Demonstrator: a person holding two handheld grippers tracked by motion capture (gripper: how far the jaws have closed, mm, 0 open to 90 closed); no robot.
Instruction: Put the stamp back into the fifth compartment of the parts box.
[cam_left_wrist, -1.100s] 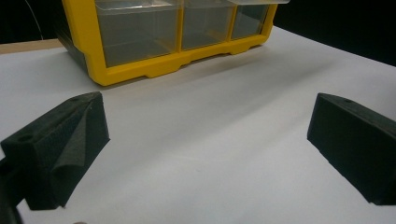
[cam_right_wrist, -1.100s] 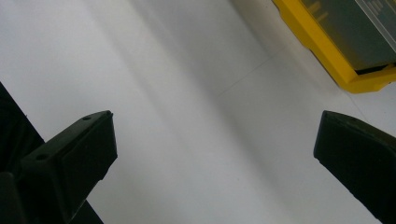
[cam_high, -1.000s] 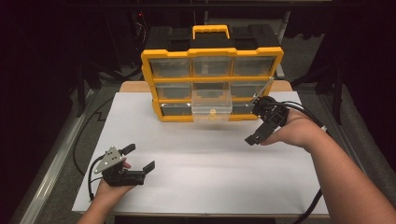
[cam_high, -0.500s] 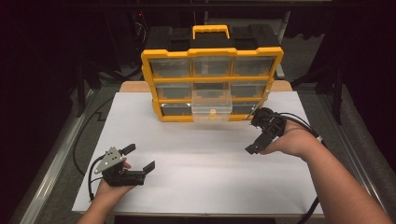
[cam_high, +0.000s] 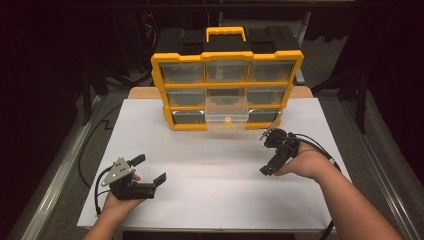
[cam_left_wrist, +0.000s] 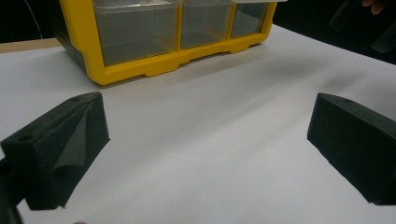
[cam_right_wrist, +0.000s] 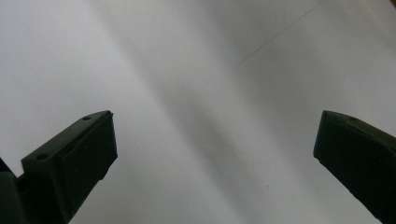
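A yellow organizer (cam_high: 227, 90) with clear drawers stands upright at the back middle of the white table (cam_high: 215, 170). One clear drawer (cam_high: 227, 116) in its middle column is pulled out, and a small yellow item shows inside. My left gripper (cam_high: 149, 168) rests low at the front left, open and empty, facing the organizer (cam_left_wrist: 140, 51). Its jaws stand wide apart in the left gripper view (cam_left_wrist: 210, 144). My right gripper (cam_high: 265, 152) hovers in front of the organizer's right corner, open and empty, and points down at bare table (cam_right_wrist: 215, 154).
A black case with a yellow handle (cam_high: 225, 34) sits behind the organizer. A wooden edge (cam_high: 142, 93) shows at the table's back. Dark floor and metal rails flank both sides. The other hand's gripper (cam_left_wrist: 364, 21) appears far off in the left gripper view.
My right gripper has drawn back from the organizer's lower right drawers toward the person and sunk closer to the table. The left gripper has stayed put.
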